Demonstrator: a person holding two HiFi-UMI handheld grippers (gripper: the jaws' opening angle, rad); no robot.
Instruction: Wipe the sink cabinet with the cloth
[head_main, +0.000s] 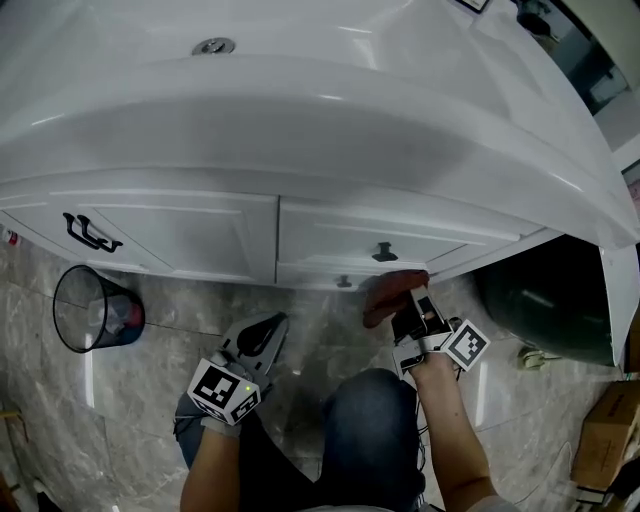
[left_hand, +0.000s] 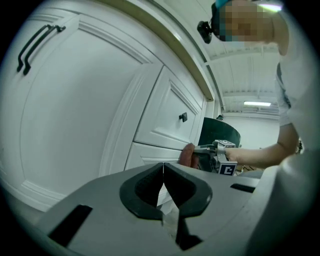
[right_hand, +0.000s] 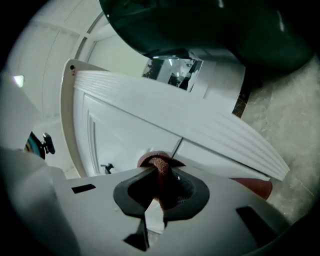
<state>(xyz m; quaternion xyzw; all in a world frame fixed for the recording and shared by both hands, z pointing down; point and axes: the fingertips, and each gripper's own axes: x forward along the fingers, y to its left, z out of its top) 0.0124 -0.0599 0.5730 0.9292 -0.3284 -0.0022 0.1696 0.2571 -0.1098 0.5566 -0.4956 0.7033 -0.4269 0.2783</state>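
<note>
The white sink cabinet (head_main: 190, 235) stands under a white basin, with a door at left and drawers at right. My right gripper (head_main: 408, 300) is shut on a reddish-brown cloth (head_main: 390, 293), which is pressed against the lower drawer front beneath a small dark knob (head_main: 384, 251). In the right gripper view the cloth (right_hand: 159, 170) sits pinched between the jaws, right at the white drawer panel (right_hand: 165, 125). My left gripper (head_main: 262, 338) hangs lower left of it, shut and empty, near the cabinet's base. From the left gripper view the cloth (left_hand: 187, 155) shows against the drawer (left_hand: 167, 117).
A wire wastebasket (head_main: 95, 310) with a blue liner stands on the marble floor (head_main: 180, 305) at left. A black bar handle (head_main: 90, 235) is on the cabinet door. A dark green bin (head_main: 545, 305) sits right of the cabinet, a cardboard box (head_main: 610, 430) beyond it.
</note>
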